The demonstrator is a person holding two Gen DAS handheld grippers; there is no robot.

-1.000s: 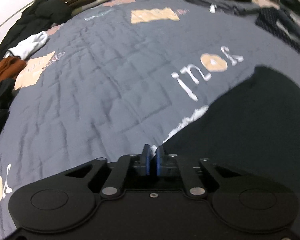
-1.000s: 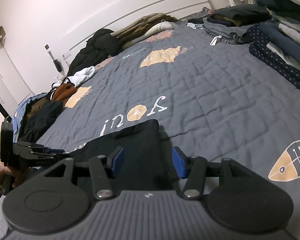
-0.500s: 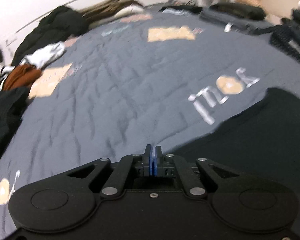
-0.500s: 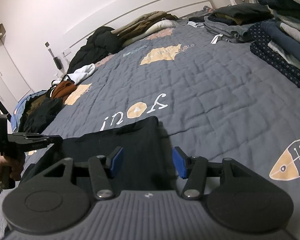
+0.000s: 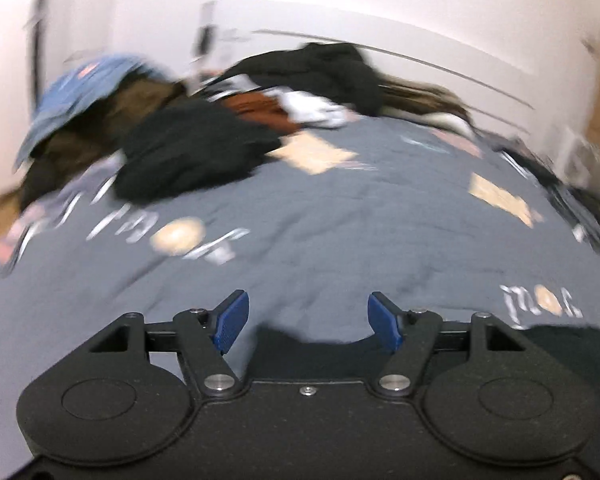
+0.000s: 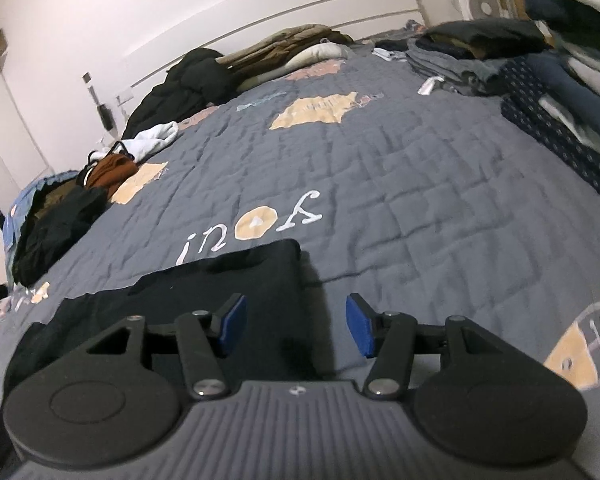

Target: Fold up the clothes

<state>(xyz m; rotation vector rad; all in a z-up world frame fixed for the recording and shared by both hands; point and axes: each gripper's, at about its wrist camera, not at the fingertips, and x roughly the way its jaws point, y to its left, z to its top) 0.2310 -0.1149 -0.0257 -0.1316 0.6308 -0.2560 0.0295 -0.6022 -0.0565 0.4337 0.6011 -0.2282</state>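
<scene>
A black garment (image 6: 220,292) lies flat on the grey quilt (image 6: 400,184), folded to a straight right edge. My right gripper (image 6: 296,326) is open and empty, hovering over its right edge. In the left wrist view the same garment (image 5: 560,338) shows at the lower right and under the gripper. My left gripper (image 5: 308,322) is open and empty above the quilt (image 5: 340,220). That view is blurred by motion.
Unfolded clothes lie along the bed's left side: a black heap (image 6: 56,228), a brown piece (image 6: 108,170), a white piece (image 6: 152,140) and a black jacket (image 6: 184,88). Stacks of folded clothes (image 6: 560,92) stand at the right. A headboard and a white wall are behind.
My left gripper has opened, letting go of the black garment, and has swung left toward the pile of unfolded clothes. My right gripper has stayed open over the garment.
</scene>
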